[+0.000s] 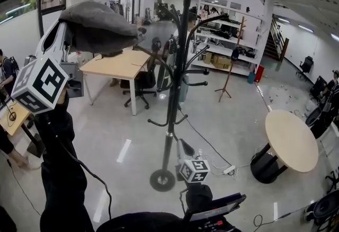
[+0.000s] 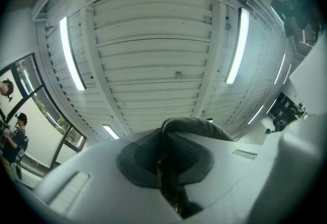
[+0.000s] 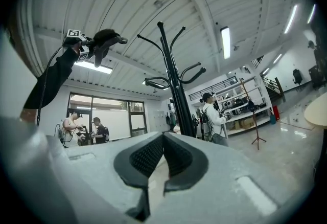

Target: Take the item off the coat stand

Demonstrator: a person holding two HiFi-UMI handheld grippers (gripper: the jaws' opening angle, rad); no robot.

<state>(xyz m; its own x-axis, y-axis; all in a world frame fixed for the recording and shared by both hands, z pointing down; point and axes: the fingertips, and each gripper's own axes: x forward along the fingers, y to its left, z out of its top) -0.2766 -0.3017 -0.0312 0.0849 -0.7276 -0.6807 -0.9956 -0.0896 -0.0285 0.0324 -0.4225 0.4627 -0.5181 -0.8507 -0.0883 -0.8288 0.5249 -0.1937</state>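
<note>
The left claw [image 1: 68,32] is raised high to the left of the black coat stand [image 1: 177,77], clamped on a grey hat [image 1: 100,27]. Hat fabric fills the gap between its pads. The hat hangs in the air at about the height of the stand's upper hooks, clear of them. The right claw [image 1: 181,144] sits low, just right of the stand's round base, its jaws together on nothing, pointing towards the pole.
</note>
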